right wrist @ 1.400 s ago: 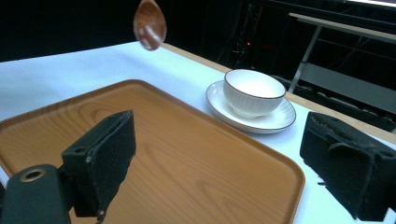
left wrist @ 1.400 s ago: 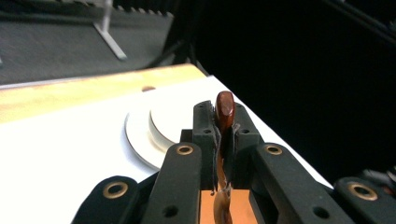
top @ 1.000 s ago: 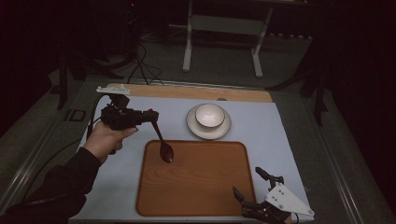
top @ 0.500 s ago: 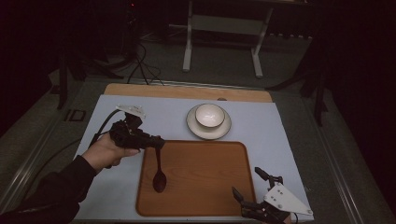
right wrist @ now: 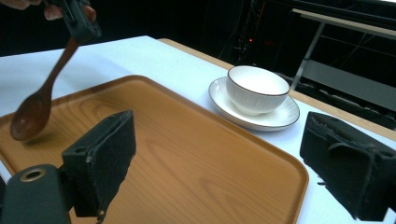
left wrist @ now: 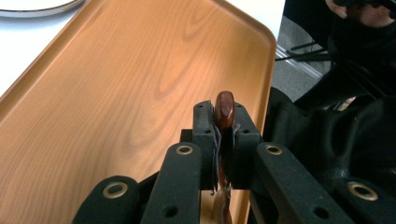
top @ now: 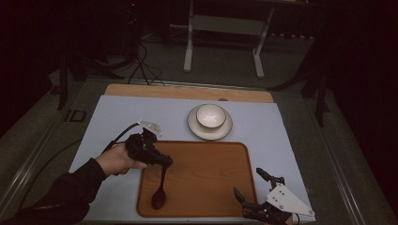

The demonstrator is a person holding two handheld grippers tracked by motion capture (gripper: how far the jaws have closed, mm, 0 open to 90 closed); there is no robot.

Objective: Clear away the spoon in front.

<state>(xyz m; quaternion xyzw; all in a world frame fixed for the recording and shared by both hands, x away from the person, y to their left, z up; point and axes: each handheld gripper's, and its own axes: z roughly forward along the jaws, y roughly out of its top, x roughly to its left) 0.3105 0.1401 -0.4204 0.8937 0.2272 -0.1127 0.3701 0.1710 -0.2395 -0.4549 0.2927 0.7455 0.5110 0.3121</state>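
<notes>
A dark wooden spoon (top: pixel 159 193) hangs bowl-down over the left part of the wooden tray (top: pixel 211 159), its bowl low over the tray surface. My left gripper (top: pixel 165 162) is shut on the spoon's handle end (left wrist: pixel 224 108); the right gripper view shows the spoon (right wrist: pixel 32 109) and that gripper at the top left. My right gripper (top: pixel 253 185) rests open at the tray's near right corner, its pads (right wrist: pixel 105 156) wide apart with nothing between them. A white bowl (top: pixel 210 116) sits on a white saucer (top: pixel 225 130) just beyond the tray.
The tray lies on a pale blue mat (top: pixel 117 117) over a wooden table (top: pixel 187 92). A metal stand (top: pixel 223 28) and cables (top: pixel 141 61) are on the dark floor behind. The person's sleeve (top: pixel 51 197) comes in from the lower left.
My left gripper has carried the spoon toward the near side and lowered it, from the mat's left part to over the tray's left end. The right gripper has stayed put.
</notes>
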